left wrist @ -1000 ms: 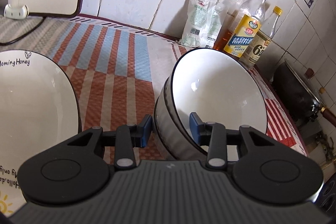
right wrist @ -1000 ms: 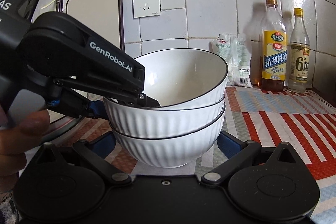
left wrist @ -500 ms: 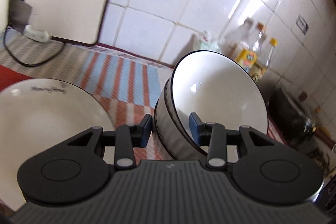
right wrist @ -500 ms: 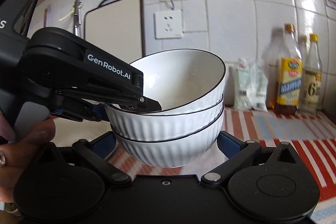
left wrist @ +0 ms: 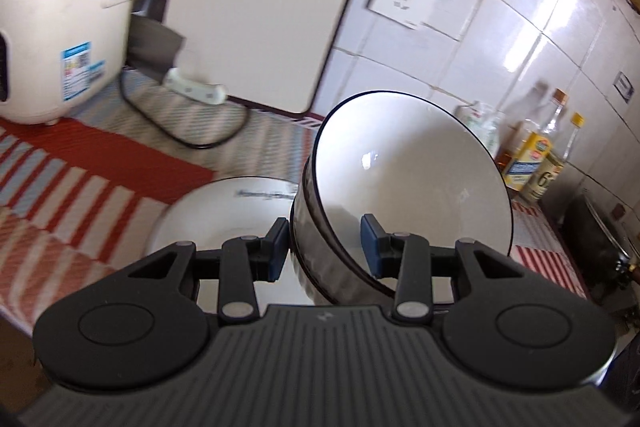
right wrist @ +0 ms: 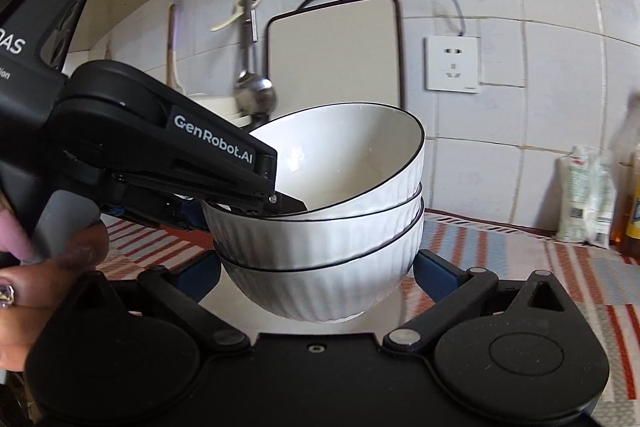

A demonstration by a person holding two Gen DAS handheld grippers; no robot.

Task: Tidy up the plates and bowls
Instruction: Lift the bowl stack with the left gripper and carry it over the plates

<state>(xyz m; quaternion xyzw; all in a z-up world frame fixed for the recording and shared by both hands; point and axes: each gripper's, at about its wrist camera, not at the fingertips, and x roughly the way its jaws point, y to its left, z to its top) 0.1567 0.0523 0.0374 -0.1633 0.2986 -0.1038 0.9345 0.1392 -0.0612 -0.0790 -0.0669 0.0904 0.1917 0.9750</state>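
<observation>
Our bowls point(right wrist: 332, 211) move toward the plate point(left wrist: 224, 215); left tongs point(left wrist: 324, 247) pinch their rims, right tongs point(right wrist: 316, 271) hug them, so nothing tips.

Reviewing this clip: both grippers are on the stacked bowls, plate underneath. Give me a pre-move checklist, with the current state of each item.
1. Left gripper clamped on the rim of the bowl stack: ok.
2. Right gripper straddling the bottom bowl, pads gripping: cannot tell.
3. Three bowls nested, none slipping: ok.
4. Stack level: not ok, tilted in the left wrist view.
5. Plate below, bare for set-down: ok.
6. Stack clear of the rice cooker and the bottles: ok.
</observation>
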